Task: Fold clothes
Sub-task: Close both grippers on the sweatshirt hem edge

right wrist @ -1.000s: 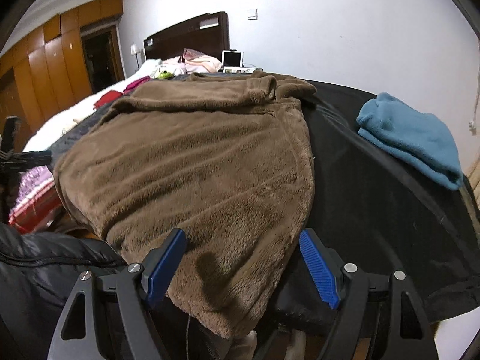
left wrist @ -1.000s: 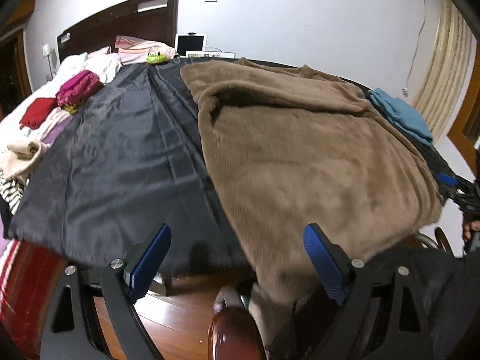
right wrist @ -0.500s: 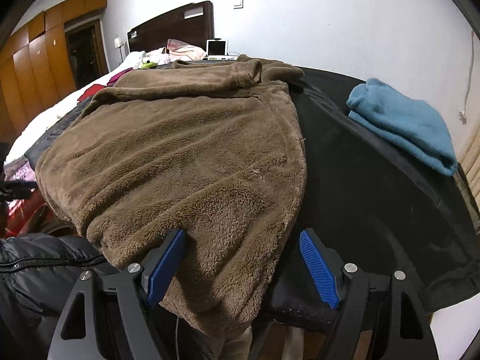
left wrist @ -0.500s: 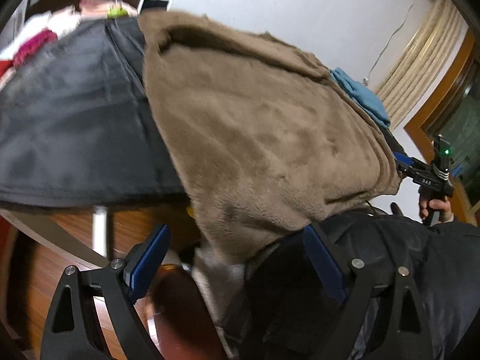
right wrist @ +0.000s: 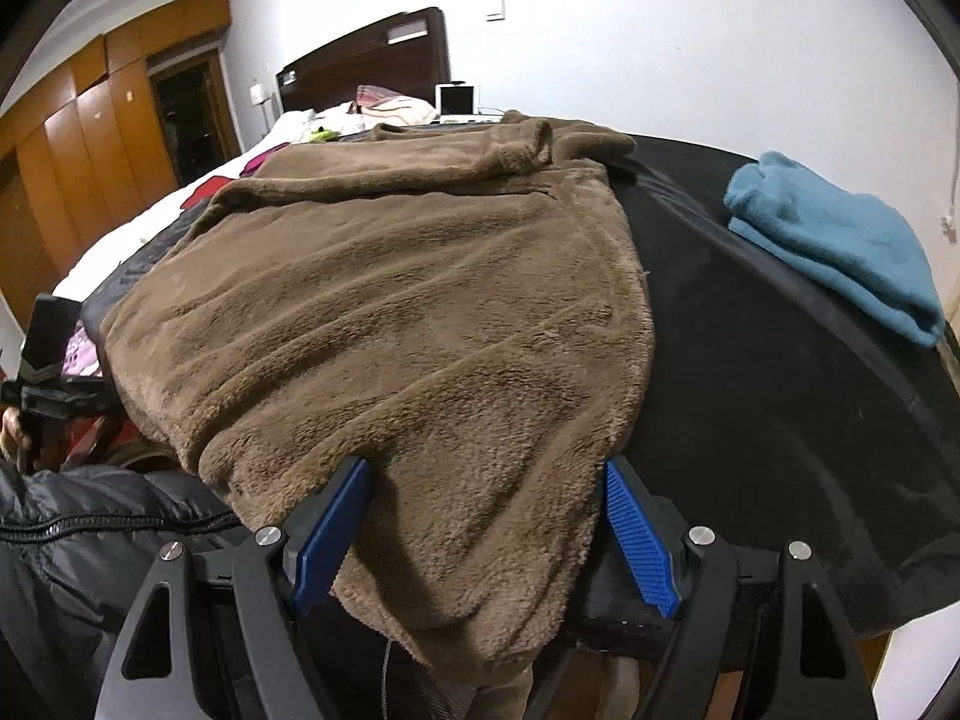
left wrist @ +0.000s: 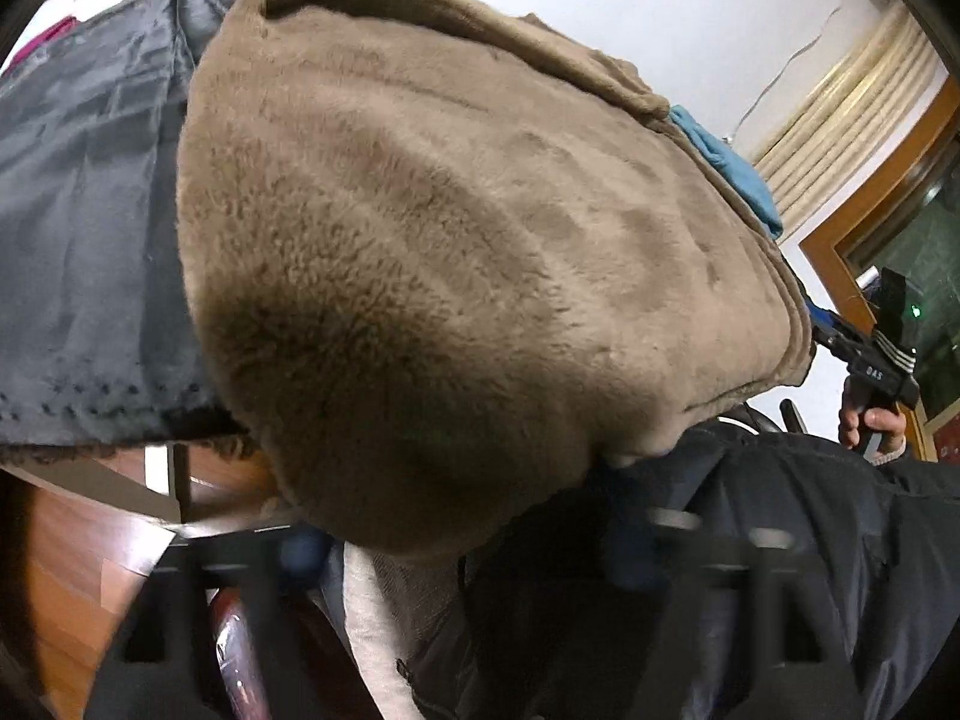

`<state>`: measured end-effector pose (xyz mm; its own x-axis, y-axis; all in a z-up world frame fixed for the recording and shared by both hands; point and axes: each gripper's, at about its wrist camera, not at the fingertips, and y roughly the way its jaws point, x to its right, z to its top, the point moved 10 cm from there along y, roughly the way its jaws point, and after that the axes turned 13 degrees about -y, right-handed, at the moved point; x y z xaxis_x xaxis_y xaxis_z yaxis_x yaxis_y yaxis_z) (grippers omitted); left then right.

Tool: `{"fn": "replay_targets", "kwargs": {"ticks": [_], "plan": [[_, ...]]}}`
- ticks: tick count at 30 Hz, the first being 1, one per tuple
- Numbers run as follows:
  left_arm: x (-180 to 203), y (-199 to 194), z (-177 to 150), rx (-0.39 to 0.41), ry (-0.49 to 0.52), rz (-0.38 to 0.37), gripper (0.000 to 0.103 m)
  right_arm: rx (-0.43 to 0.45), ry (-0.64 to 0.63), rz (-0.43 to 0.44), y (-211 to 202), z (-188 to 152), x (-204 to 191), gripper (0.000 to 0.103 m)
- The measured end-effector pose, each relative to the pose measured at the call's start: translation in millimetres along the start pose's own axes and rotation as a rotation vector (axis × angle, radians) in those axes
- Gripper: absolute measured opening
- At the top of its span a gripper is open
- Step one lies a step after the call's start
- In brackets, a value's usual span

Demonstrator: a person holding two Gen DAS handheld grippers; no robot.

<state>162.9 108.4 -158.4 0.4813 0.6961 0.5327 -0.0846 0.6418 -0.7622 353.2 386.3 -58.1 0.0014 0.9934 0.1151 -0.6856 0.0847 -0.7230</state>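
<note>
Right gripper [right wrist: 483,531]: jaws spread wide, the near hem of the brown fleece [right wrist: 396,324] lying between them, not yet pinched. Left gripper [left wrist: 474,546]: badly blurred, jaws apparently apart w/ the hem's other corner draped over them; grip can't be told. Fleece's long axis runs away from both, toward the headboard [right wrist: 366,66]. It lies flat on a dark bedspread [right wrist: 750,324]; folded blue towel [right wrist: 840,240] well apart, to the right.
</note>
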Motion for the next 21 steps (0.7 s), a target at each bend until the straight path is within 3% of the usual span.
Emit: {"fn": "replay_targets", "kwargs": {"ticks": [1,3,4,6,12,21], "plan": [[0,-1,0,0.001,-0.003,0.002,0.043,0.005,-0.012,0.001,0,0,-2,0.078],[-1,-4,-1,0.003,-0.01,0.007,0.018,0.015,-0.041,0.006,-1,1,-8,0.066],[0,-7,-2,0.007,-0.006,0.01,0.014,0.018,-0.053,0.016,-2,1,-11,0.062],[2,-15,-4,0.016,0.006,0.014,0.013,0.022,-0.065,0.032,-3,2,-16,0.046],[31,-58,5,0.13,0.09,-0.012,0.011,0.042,-0.013,0.098,-7,6,-15,0.023],[73,-138,53,0.369,0.164,-0.042,0.01,0.203,0.082,0.223,-37,54,-5,0.018]]}}
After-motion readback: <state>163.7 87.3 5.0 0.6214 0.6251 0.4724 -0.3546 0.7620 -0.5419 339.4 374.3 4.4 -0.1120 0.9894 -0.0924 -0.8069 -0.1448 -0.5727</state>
